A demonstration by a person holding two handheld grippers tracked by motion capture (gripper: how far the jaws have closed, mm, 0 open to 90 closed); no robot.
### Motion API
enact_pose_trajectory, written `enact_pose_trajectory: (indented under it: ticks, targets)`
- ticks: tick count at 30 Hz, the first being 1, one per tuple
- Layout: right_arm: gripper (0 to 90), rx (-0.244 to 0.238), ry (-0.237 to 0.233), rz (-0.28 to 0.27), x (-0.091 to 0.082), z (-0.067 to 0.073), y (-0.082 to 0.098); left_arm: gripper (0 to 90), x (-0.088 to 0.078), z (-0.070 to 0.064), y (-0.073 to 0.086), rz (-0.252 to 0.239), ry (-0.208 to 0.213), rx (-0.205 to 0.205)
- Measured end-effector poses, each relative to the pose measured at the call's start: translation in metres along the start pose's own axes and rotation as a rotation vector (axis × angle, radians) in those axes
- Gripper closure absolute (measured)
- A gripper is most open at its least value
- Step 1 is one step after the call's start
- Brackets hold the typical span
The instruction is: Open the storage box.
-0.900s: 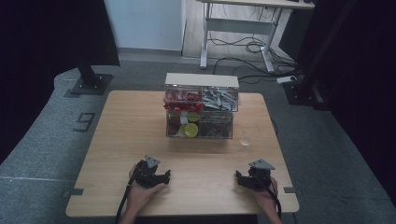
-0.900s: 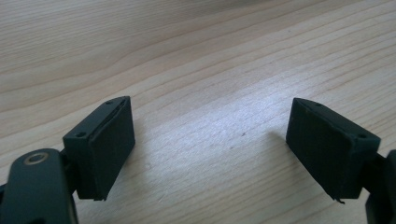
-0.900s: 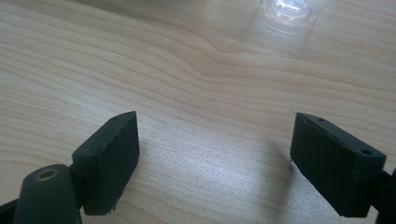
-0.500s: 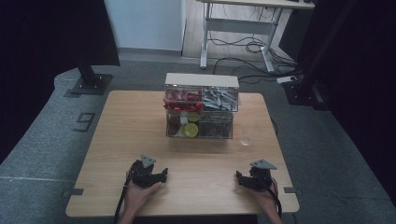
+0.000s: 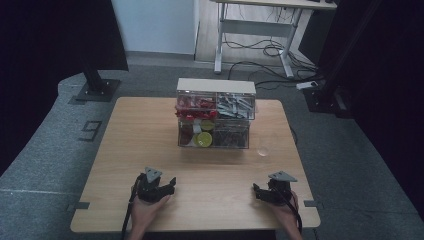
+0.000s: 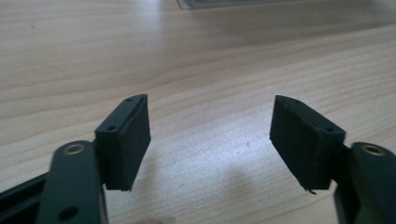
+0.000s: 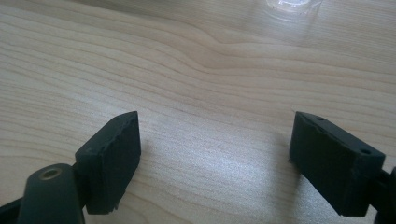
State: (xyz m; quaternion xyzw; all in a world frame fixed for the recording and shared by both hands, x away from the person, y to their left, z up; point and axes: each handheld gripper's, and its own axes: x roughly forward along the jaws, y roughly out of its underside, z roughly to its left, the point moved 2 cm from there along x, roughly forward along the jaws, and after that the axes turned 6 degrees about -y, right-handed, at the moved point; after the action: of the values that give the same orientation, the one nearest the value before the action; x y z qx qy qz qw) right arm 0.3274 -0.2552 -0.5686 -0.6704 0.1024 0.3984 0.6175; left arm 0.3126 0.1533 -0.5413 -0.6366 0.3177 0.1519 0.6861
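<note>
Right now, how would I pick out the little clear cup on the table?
Find the clear drawer organizer mid-table. Just off its front right corner, on bare wood, stands the small clear cup, ahead of the right claw. It stands alone, see-through and empty.

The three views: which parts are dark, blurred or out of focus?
High view: surroundings are very dark, the table dimly lit, the clear organizer slightly soft. Left gripper view: wood grain sharp near the left tool, blurred farther away. Right gripper view: the clear cup at the top edge is out of focus.
</note>
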Motion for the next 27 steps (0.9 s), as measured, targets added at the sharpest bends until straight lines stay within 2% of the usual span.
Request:
enact_pose_trajectory:
  ticks: [5,9,13,17,18,22,27]
  targets:
    - [16.7,0.007,0.005,0.001,-0.001,0.000,0.001,38.7,-0.002,-0.004,-0.005,-0.034,-0.003,-0.008]
    - [16.7,0.007,0.006,0.000,-0.001,0.000,0.001,49.4,-0.002,-0.008,-0.008,-0.020,0.027,-0.006]
    - [16.7,0.006,0.002,0.000,-0.001,-0.001,0.001,52.6,-0.004,-0.008,-0.014,-0.014,0.044,-0.022]
    - [16.6,0.006,0.006,0.000,-0.002,-0.002,0.001,64.3,-0.012,-0.007,-0.022,-0.037,0.067,-0.035]
    - [16.6,0.006,0.006,0.000,-0.002,-0.002,0.001,64.3,-0.013,-0.006,-0.024,-0.040,0.069,-0.038]
    - [16.6,0.006,0.006,0.000,-0.002,-0.002,0.001,74.4,-0.015,-0.006,-0.030,-0.044,0.103,-0.055]
    - [16.6,0.006,0.007,0.000,-0.002,-0.002,0.001,82.1,-0.013,-0.013,-0.038,-0.027,0.133,-0.027]
